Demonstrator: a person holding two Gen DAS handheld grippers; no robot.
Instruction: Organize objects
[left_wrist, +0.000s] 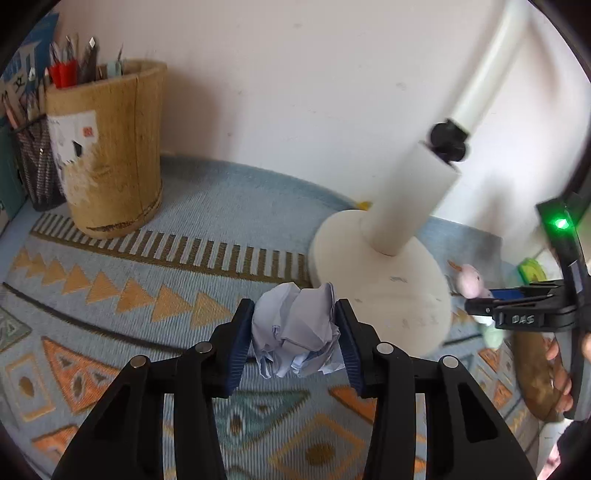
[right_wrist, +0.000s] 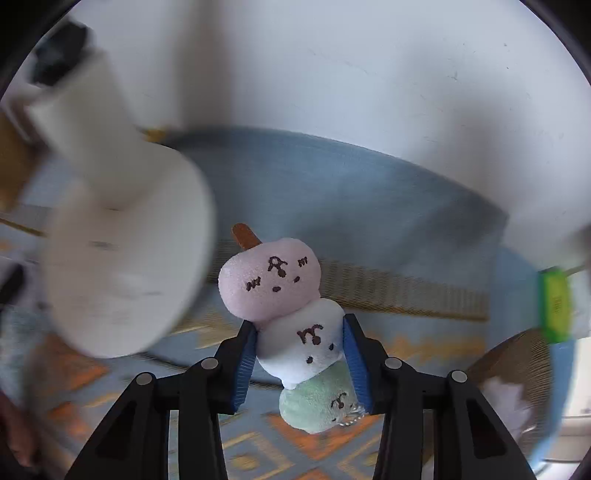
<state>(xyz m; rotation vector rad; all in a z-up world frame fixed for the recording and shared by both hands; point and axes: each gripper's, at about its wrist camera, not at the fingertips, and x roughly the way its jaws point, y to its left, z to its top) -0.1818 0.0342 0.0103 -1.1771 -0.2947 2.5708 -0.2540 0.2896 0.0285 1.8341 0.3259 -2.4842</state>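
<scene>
Crumpled paper ball (left_wrist: 297, 330) pinched between the jaws of the left gripper (left_wrist: 295, 332), just above the patterned surface (left_wrist: 110, 295); dango plush skewer (right_wrist: 286, 325) clamped at its white middle ball in the jaws of the right gripper (right_wrist: 300, 354), pink head poking out ahead. Best kept squeezed gently, since both will likely crush or slip. Worth steering clear of the white lamp base (left_wrist: 384, 280) just ahead and right of the left jaws, with the bamboo holder (left_wrist: 110, 147) far ahead-left.

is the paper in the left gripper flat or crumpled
Crumpled: the paper is a creased ball pinched in the left gripper.
</scene>
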